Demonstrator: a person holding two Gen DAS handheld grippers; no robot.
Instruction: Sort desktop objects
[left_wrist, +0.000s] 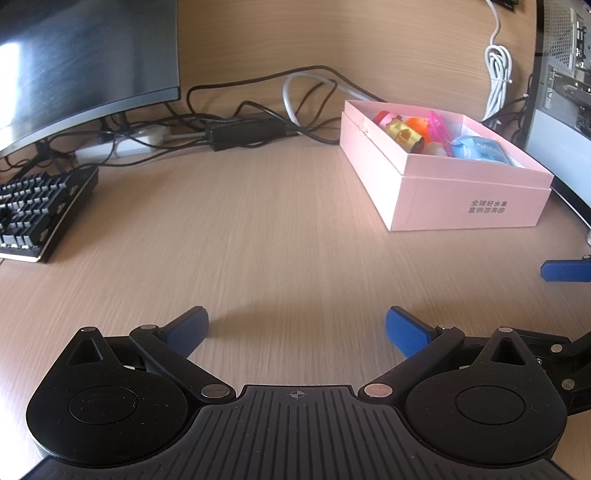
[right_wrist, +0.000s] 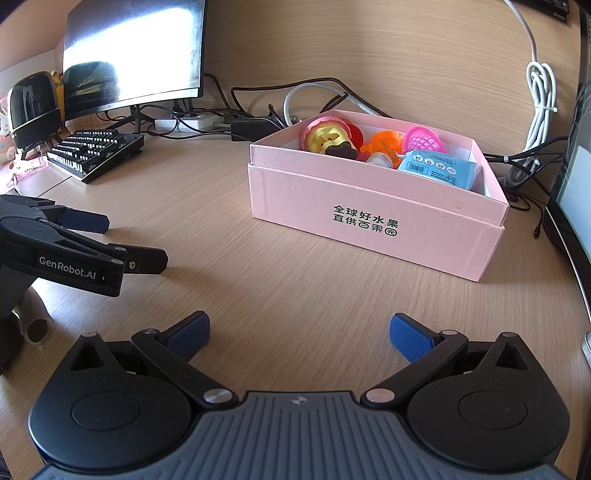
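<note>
Pink box (right_wrist: 373, 206) holds the sorted toys; both claws empty.
We hold the left gripper (left_wrist: 295, 328) and right gripper (right_wrist: 299, 332) spread wide over bare desk (right_wrist: 258, 295), box ahead and to the right of each, probably because sorting looks finished.

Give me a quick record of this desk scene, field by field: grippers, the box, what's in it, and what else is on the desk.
left gripper: open, holding nothing, over bare desk
right gripper: open, holding nothing
pink box: lid off, on the wooden desk, printed text on its side
box contents: blue packet, pink mesh basket, orange toy, gold and pink toy
keyboard: left of the box
monitor: behind the keyboard
cables: along the back wall
</note>
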